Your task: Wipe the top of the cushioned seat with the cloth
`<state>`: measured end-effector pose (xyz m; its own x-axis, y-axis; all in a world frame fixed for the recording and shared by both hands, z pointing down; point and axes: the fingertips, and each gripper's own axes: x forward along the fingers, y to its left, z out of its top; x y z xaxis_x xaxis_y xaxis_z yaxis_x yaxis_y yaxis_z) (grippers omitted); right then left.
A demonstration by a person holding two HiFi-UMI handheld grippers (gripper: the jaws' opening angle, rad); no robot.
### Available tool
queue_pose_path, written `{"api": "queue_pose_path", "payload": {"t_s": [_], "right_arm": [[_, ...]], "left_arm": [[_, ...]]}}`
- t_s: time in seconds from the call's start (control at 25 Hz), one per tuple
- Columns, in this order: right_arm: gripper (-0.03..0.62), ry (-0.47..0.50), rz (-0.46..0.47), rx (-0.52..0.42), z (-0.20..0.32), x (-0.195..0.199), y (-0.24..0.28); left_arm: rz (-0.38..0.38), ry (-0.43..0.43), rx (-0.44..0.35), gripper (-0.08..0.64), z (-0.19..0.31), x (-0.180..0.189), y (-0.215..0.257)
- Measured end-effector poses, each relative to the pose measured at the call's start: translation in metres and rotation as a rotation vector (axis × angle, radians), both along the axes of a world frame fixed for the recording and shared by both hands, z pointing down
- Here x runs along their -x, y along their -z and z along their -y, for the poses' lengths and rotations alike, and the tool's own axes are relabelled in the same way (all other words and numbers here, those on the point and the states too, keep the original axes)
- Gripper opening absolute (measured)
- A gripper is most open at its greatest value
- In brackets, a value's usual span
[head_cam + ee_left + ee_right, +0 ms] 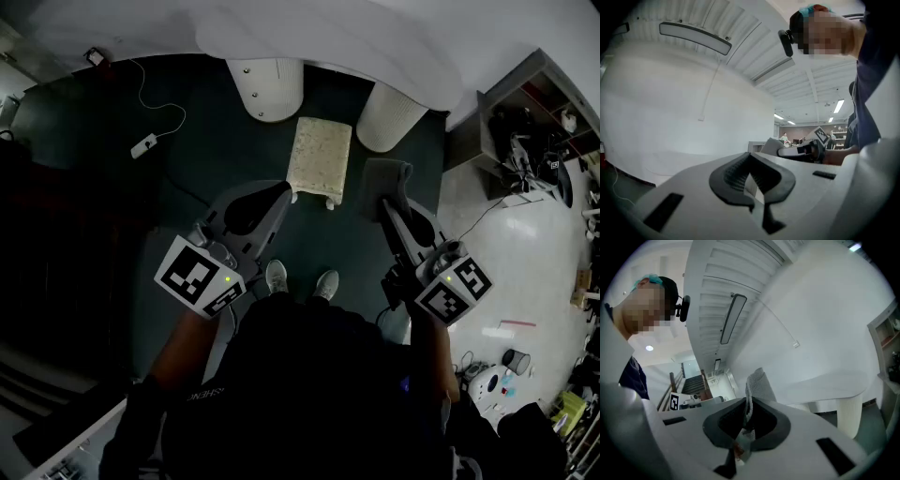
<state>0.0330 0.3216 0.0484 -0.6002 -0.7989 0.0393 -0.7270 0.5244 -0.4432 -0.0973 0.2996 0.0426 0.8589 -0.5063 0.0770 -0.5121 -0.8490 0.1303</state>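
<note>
Head cam: steep top-down from well above the dark floor (187, 141), framing the left gripper (282, 191) and right gripper (388, 206). Gripper cams: close behind their own jaws, pitched up at the white ribbed ceiling (740, 28). Overlap: each catches the other gripper and the black head-mounted camera (786, 40).

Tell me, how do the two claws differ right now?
The right claw is clamped on a grey cloth that sticks out past it; the left claw is shut and empty. The left claw points at the near left corner of the cushioned seat; the right claw is off its right side. Neither rests on the seat top.
</note>
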Motion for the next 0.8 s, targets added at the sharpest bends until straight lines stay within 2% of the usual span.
{"api": "queue_pose_path", "payload": {"t_s": [0.52,0.8], "right_arm": [[0.033,0.013,0.002,-0.006,-0.002,-0.001,0.001],[0.034,0.055,-0.021,-0.007,-0.023,-0.025,-0.007]], "left_arm": [[0.0,0.009,0.014,0.008,-0.001,0.0,-0.005],[0.005,0.042,0.021,0.008,-0.021,-0.026,-0.013]]}}
